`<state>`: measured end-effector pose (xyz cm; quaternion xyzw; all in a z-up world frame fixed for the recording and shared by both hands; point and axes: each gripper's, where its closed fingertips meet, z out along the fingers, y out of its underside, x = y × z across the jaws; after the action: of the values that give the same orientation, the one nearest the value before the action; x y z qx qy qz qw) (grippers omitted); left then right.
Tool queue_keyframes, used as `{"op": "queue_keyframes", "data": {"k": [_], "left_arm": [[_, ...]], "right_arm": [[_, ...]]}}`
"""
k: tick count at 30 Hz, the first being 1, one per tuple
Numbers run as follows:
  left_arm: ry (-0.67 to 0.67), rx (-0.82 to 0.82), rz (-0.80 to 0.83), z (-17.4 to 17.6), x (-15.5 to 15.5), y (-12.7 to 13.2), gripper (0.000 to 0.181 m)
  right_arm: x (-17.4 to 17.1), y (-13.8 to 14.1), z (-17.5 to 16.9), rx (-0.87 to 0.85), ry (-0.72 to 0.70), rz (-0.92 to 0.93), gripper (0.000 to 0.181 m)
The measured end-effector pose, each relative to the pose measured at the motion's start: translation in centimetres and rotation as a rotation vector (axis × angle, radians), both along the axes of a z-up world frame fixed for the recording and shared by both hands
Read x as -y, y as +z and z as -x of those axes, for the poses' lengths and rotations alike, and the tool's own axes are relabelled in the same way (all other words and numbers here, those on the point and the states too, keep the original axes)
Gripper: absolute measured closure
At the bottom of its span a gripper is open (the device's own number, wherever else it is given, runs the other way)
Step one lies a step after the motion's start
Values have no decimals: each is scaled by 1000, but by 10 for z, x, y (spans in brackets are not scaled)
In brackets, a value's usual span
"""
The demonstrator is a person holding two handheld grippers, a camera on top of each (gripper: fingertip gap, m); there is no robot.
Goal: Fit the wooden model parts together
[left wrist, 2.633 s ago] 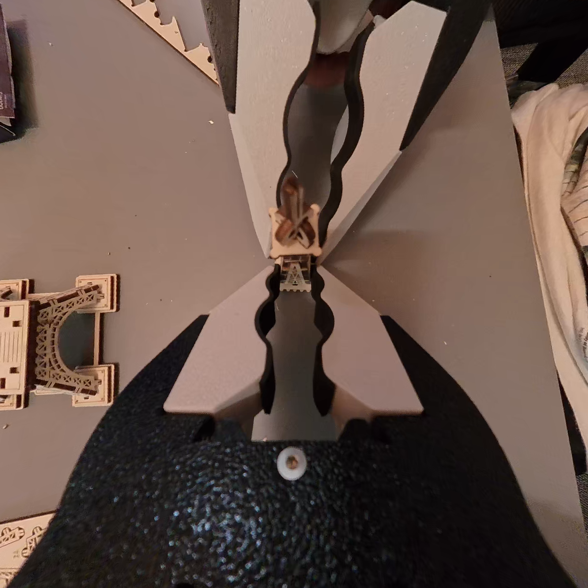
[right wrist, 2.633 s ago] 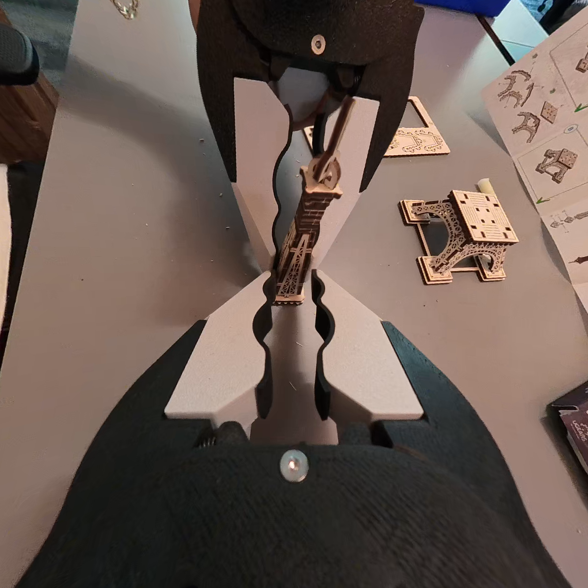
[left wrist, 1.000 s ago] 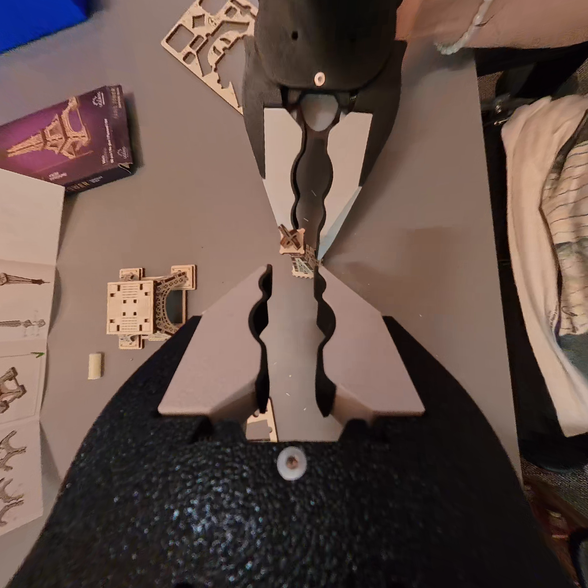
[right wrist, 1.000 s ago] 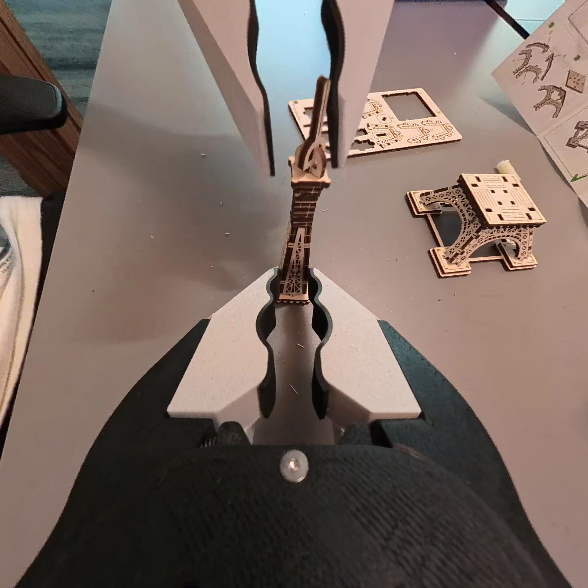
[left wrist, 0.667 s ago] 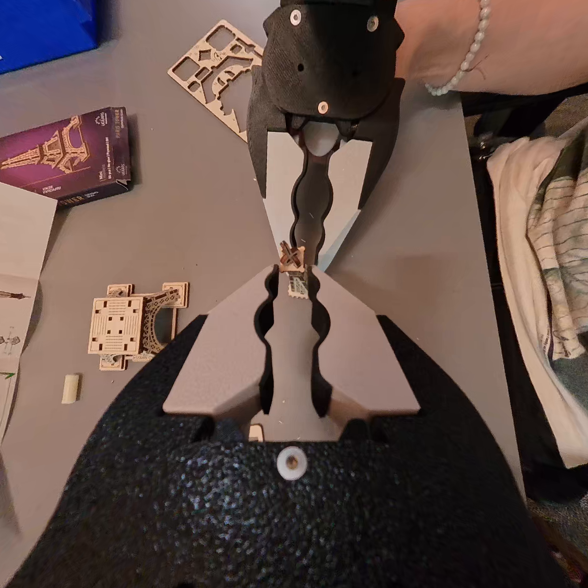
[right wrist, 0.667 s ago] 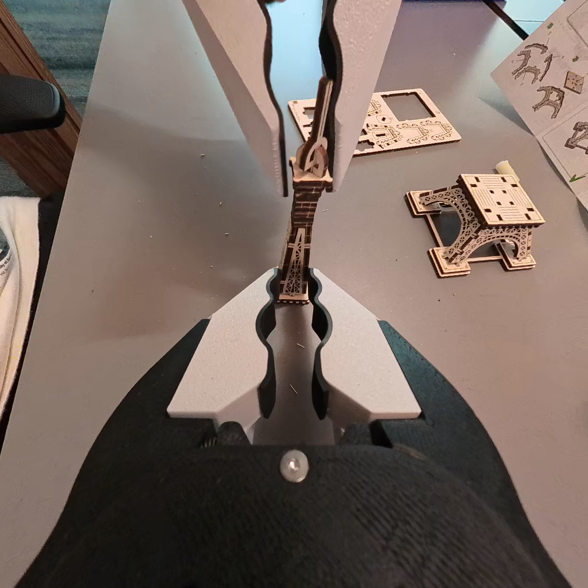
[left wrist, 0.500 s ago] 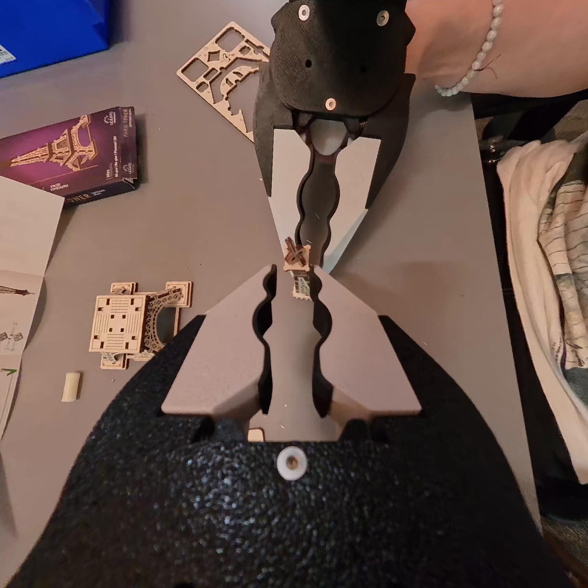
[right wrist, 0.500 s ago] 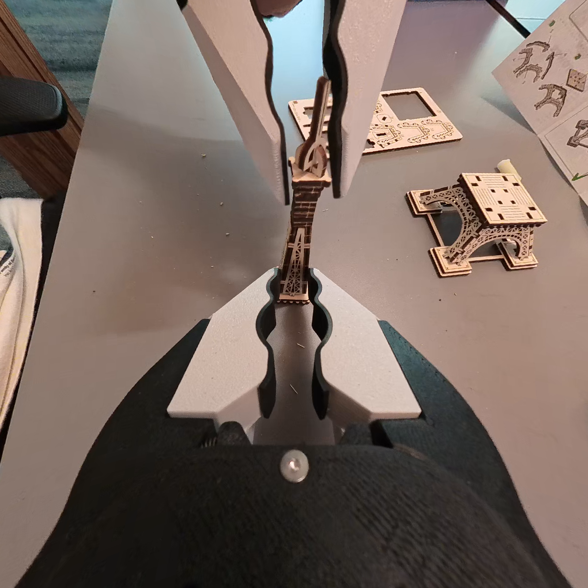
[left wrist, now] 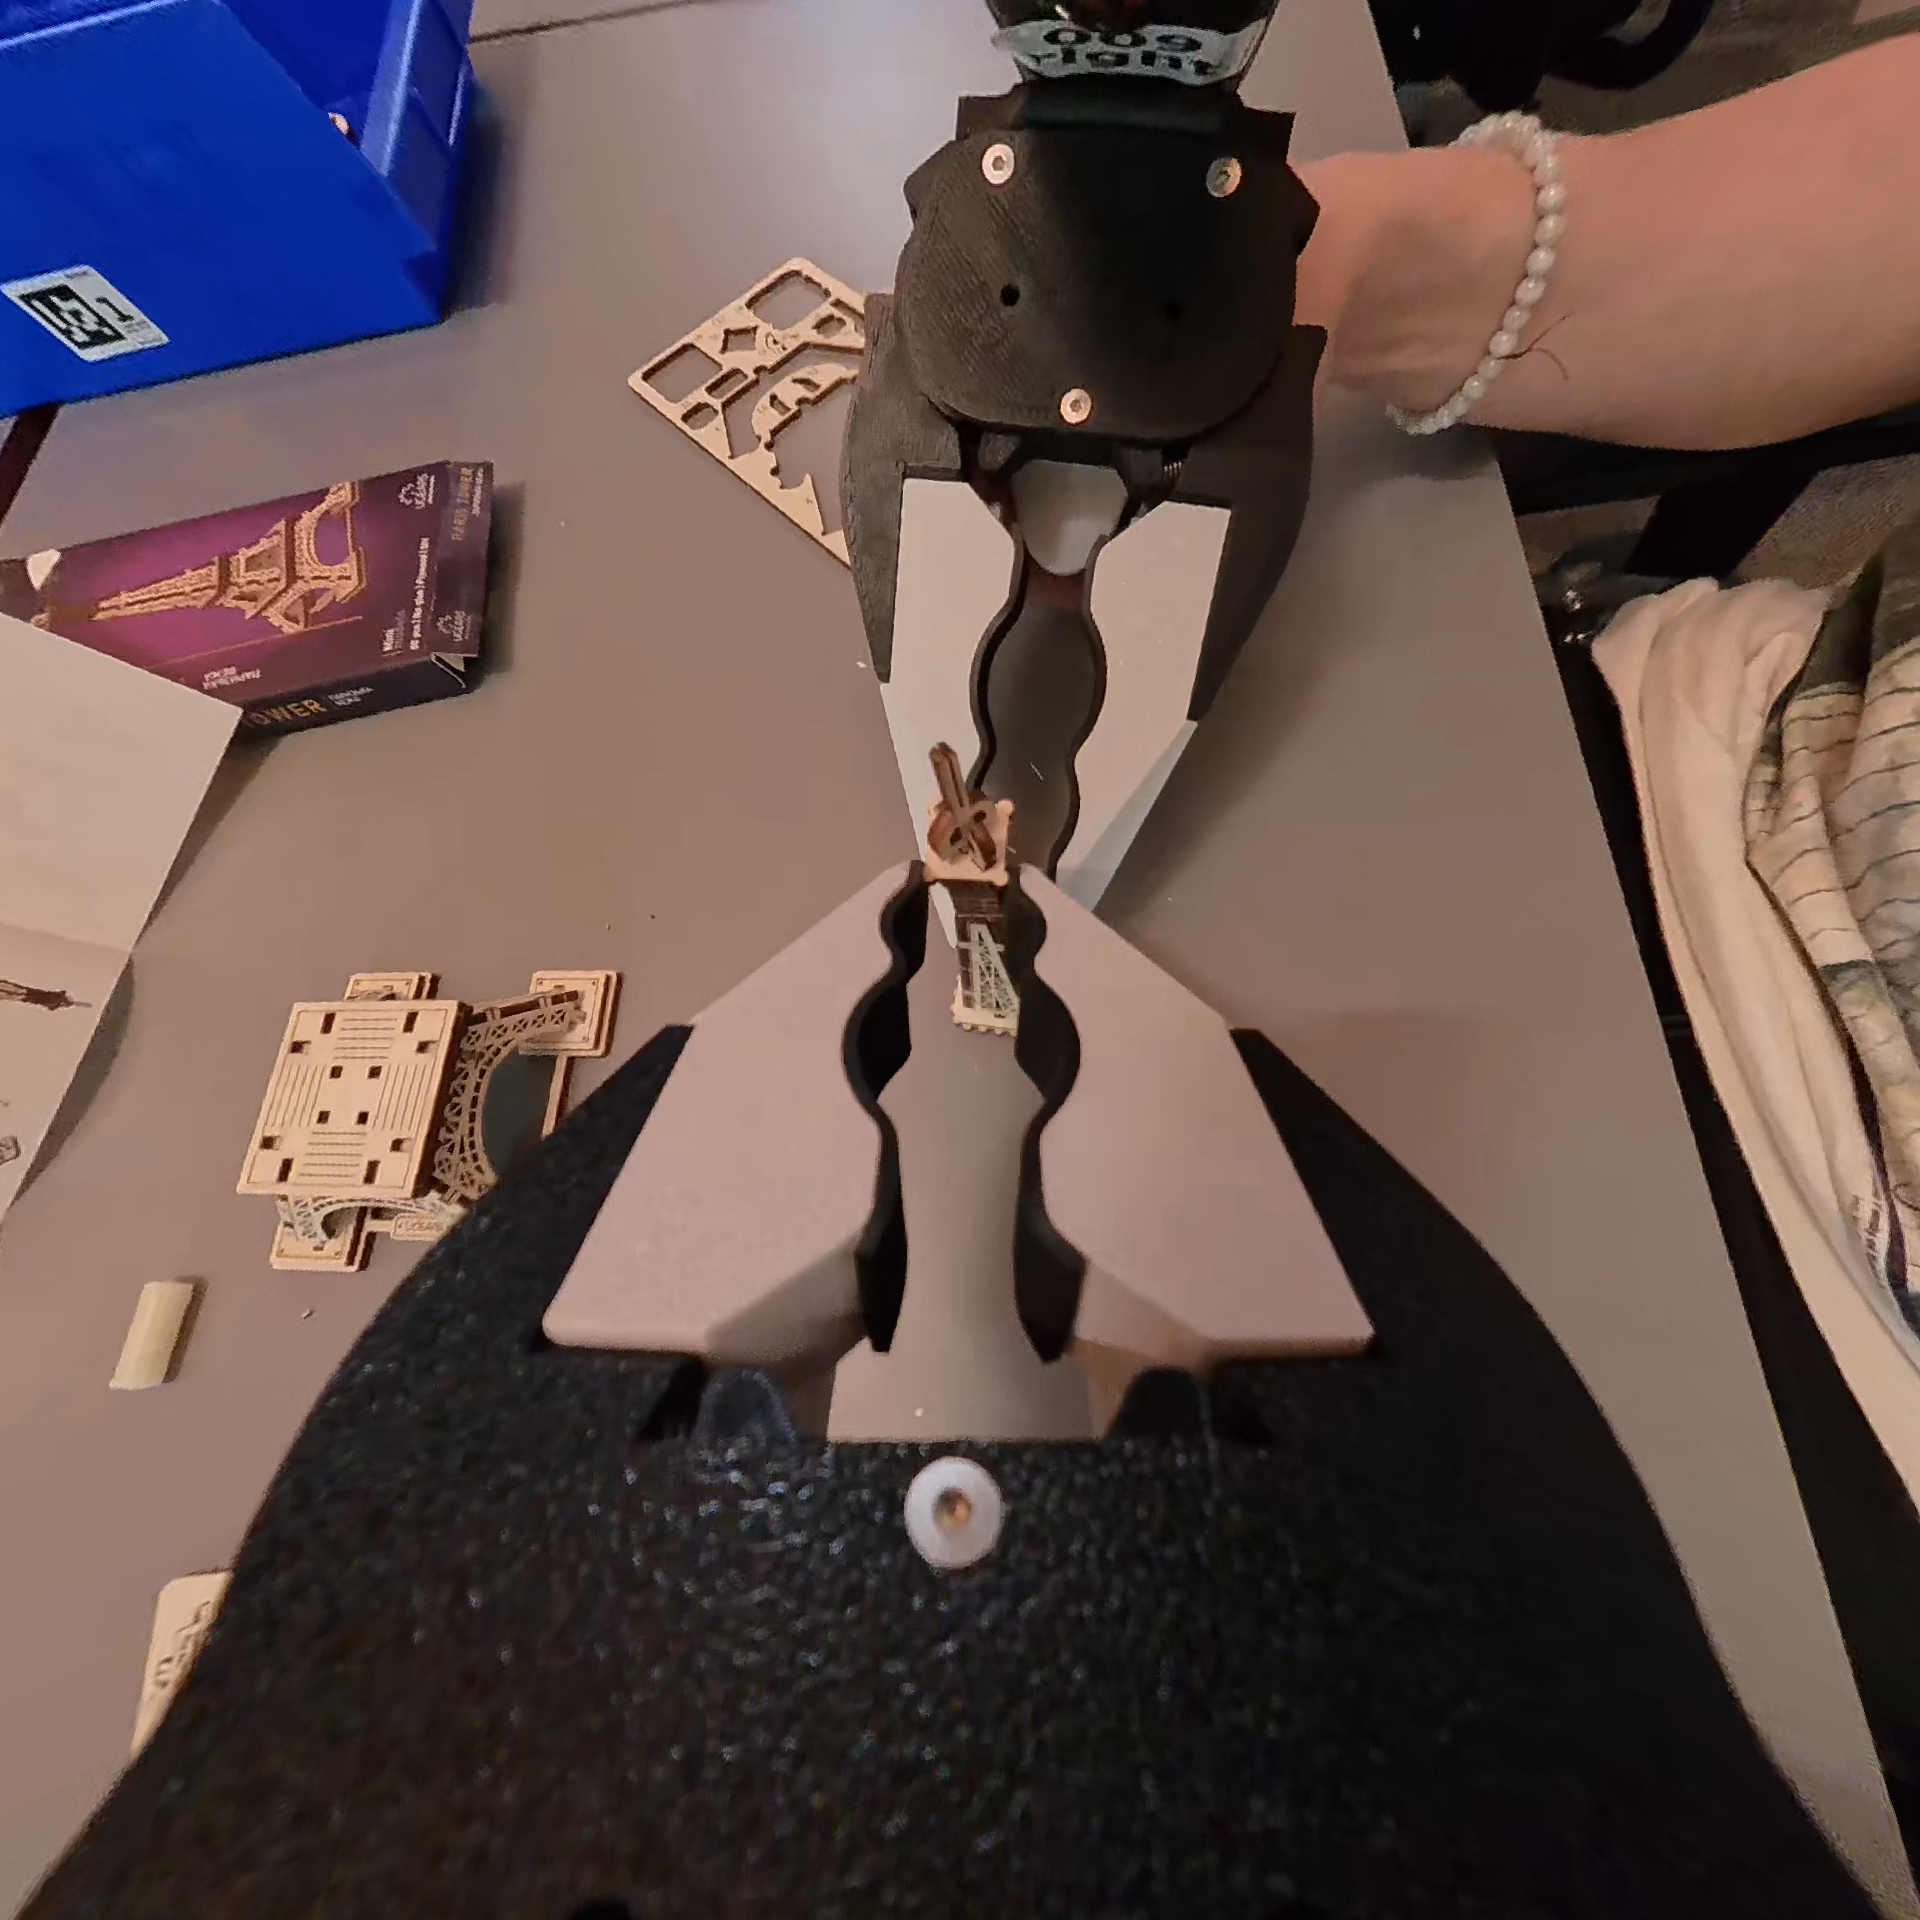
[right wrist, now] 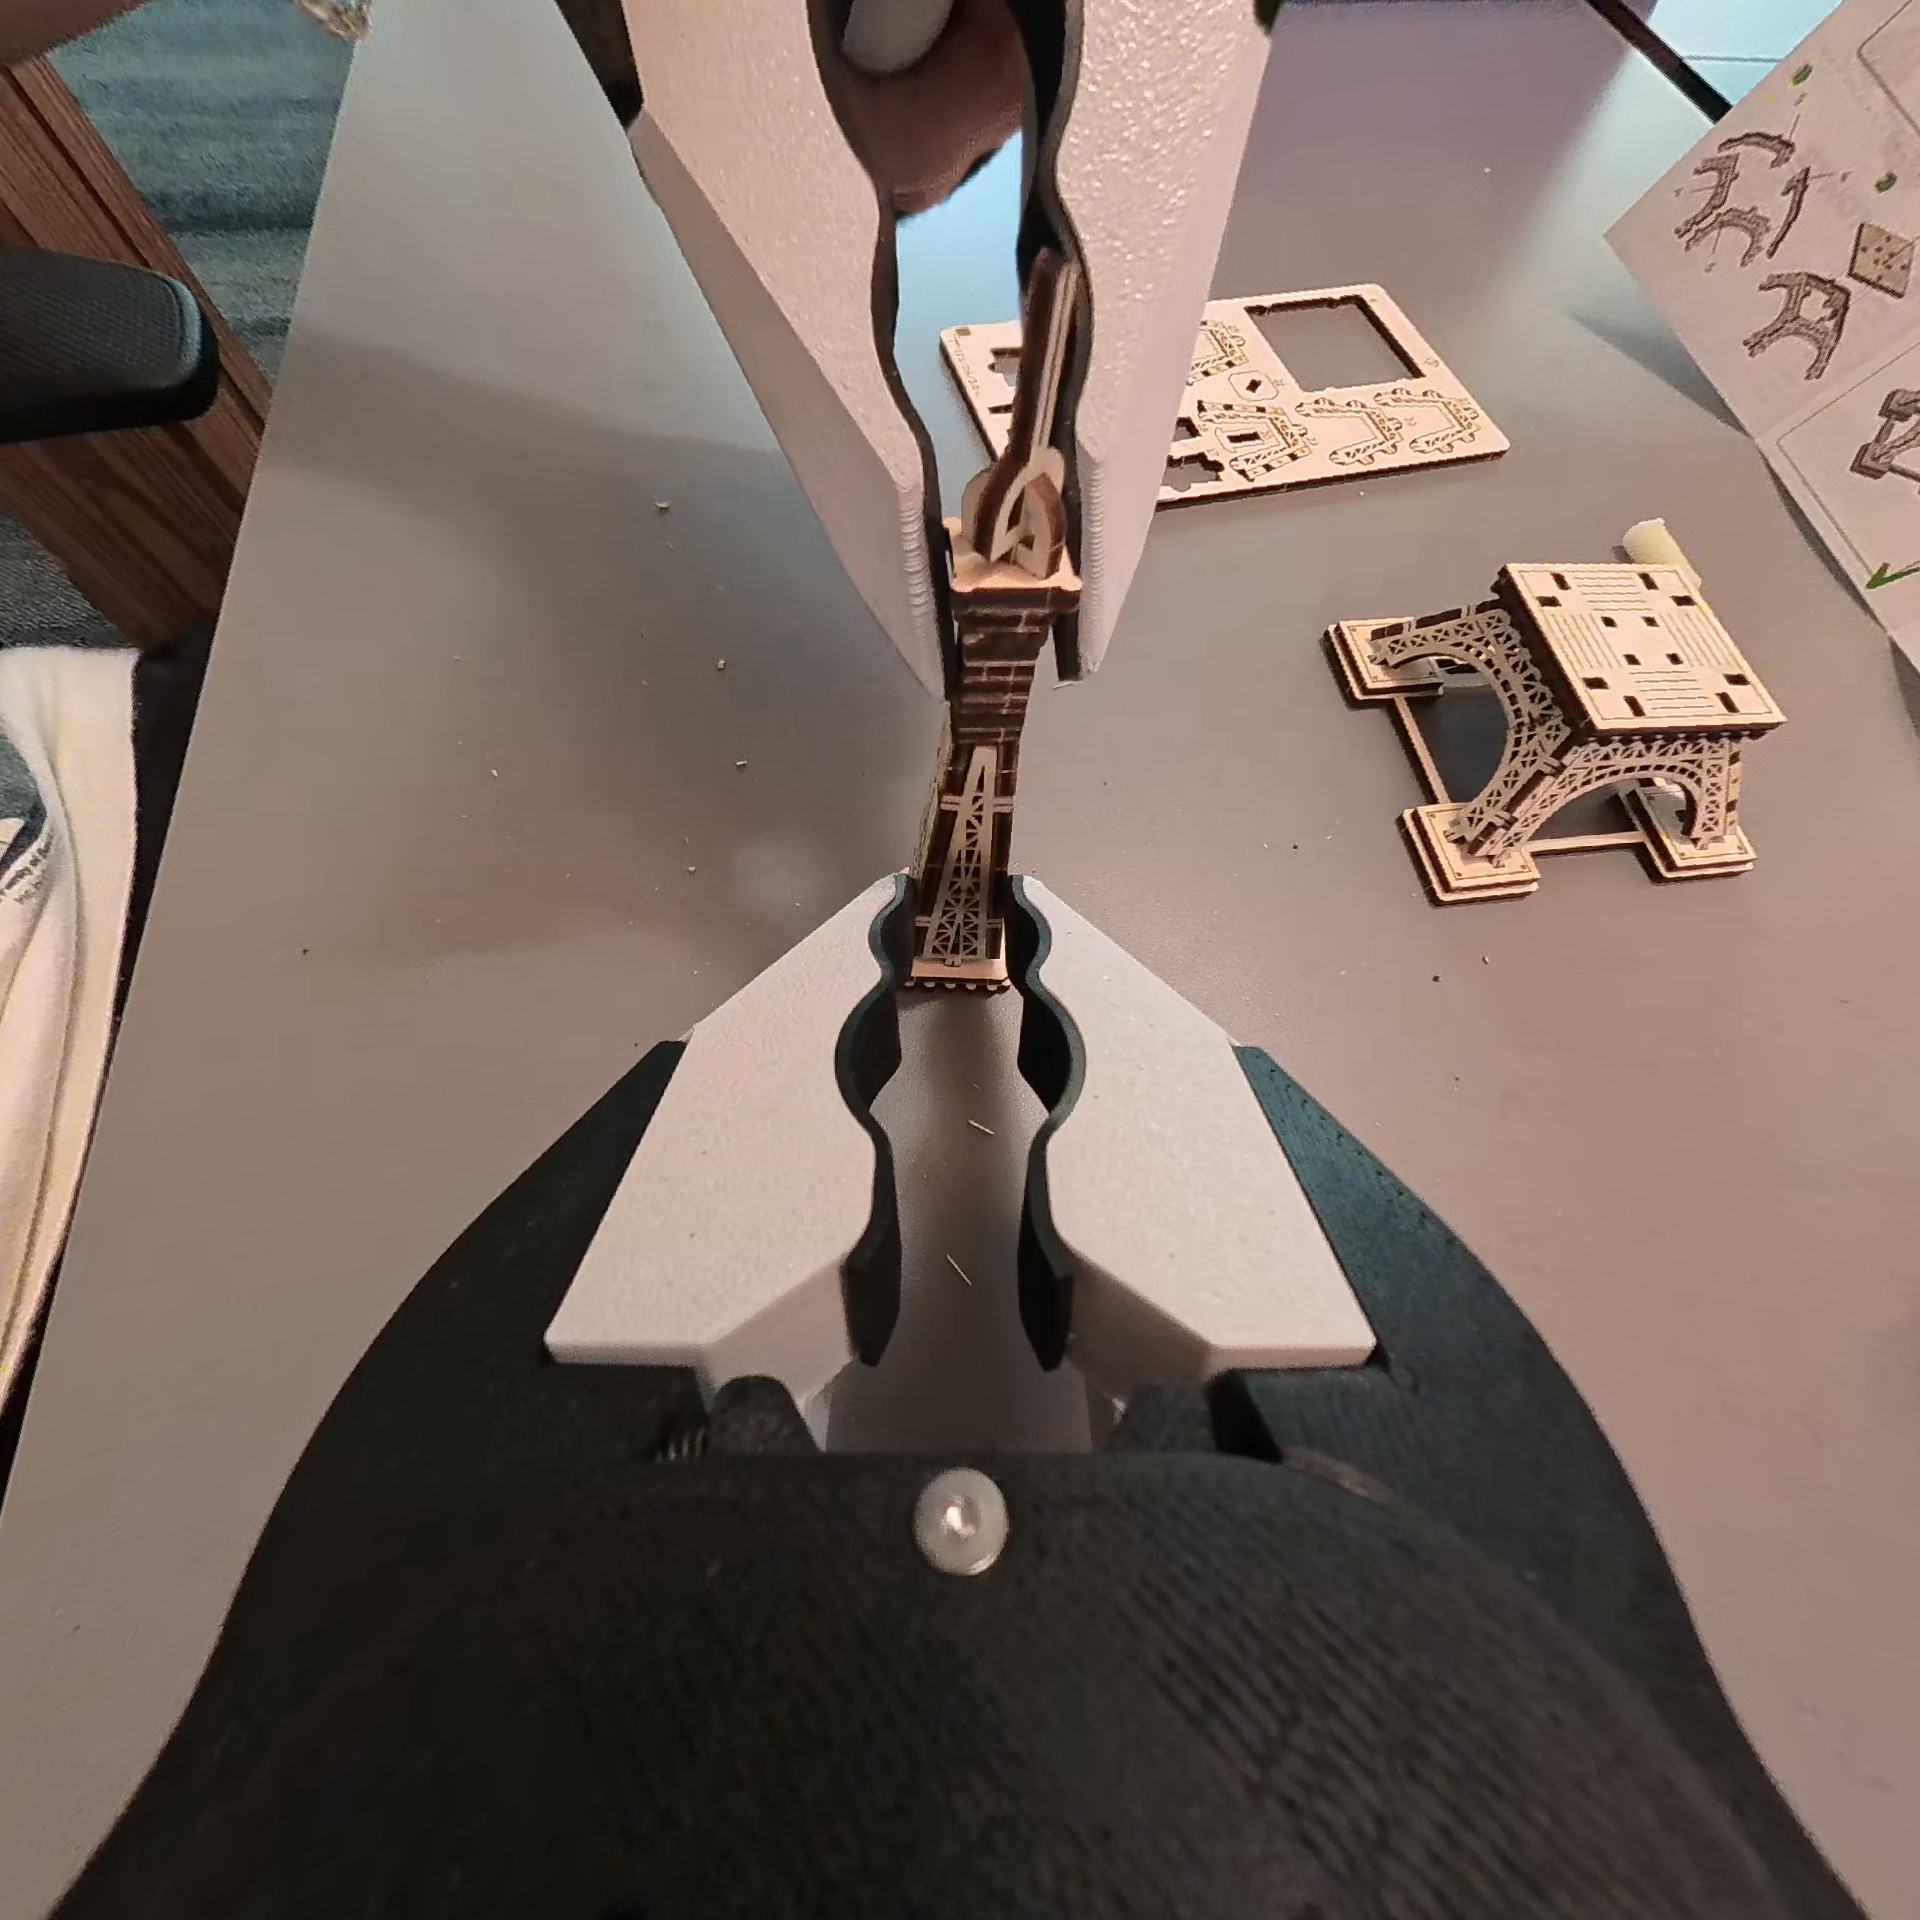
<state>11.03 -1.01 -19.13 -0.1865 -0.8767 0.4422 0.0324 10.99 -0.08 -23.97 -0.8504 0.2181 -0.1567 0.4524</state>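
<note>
We see the wooden tower spire (right wrist: 971, 769) held above the counter (right wrist: 520, 727), its foot pinched between the tips of the right tool (right wrist: 958, 914). The left tool (right wrist: 992, 613) reaches in from the far side, its tips set narrowly around the spire's top platform, though we cannot tell whether they touch it. One wooden tower base (right wrist: 1558, 727) stands on the counter to the right, well apart. Two cut-out wooden sheets show: one (right wrist: 1382, 405) beyond the spire, a second (left wrist: 182, 1652) at the counter's near edge. One purple box (left wrist: 260, 592) carries print, as do an instruction sheet (right wrist: 1808, 239) and a label on a blue bin (left wrist: 197, 187).
</note>
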Motion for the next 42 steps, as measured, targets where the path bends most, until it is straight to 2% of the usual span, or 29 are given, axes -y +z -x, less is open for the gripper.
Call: {"op": "queue_keyframes", "data": {"k": [14, 22, 28, 33, 37, 42], "left_arm": [[-3, 9, -92, 0, 1, -2, 169], [3, 30, -15, -1, 1, 0, 165], [10, -32, -53, 2, -9, -21, 154], [-19, 5, -127, 3, -8, -41, 164], [-34, 35, -184, 2, -6, -51, 164], [-51, 73, -221, 2, -5, -55, 165]], "right_arm": [[1, -1, 0, -19, -12, -8, 166], [0, 0, 0, -18, -13, -8, 166], [0, 0, 0, -23, -12, -12, 166], [0, 0, 0, -21, -11, -11, 166], [0, 0, 1, -19, -11, -10, 166], [-1, 1, 2, -13, -2, -8, 166]]}}
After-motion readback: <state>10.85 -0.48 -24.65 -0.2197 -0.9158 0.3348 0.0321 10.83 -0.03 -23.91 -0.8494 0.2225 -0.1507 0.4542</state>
